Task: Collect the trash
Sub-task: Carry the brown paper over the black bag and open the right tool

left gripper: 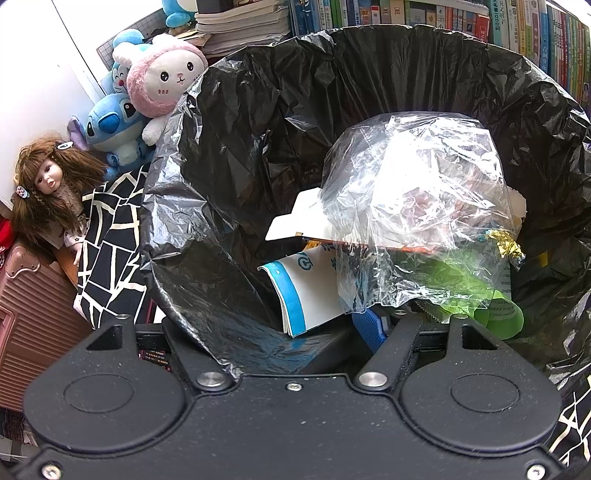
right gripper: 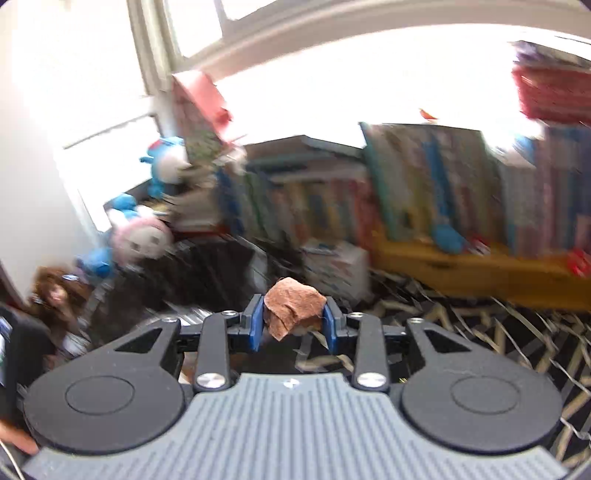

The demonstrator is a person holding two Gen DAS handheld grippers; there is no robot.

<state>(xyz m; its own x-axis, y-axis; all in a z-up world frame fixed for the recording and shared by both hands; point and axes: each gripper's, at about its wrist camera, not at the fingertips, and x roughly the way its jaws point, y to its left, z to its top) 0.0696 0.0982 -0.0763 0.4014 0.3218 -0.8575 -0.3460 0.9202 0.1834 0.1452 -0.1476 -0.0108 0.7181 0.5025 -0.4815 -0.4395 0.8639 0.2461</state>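
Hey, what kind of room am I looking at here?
Probably a child's bedroom or study at home. Rows of books fill the shelf behind, and plush toys and a doll sit piled by the wall, next to a black trash bag already holding rubbish.

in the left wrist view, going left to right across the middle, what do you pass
doll → blue plush → pink bunny plush → black bag's near-left rim → blue-and-white paper cup → clear crumpled plastic → gold foil scrap
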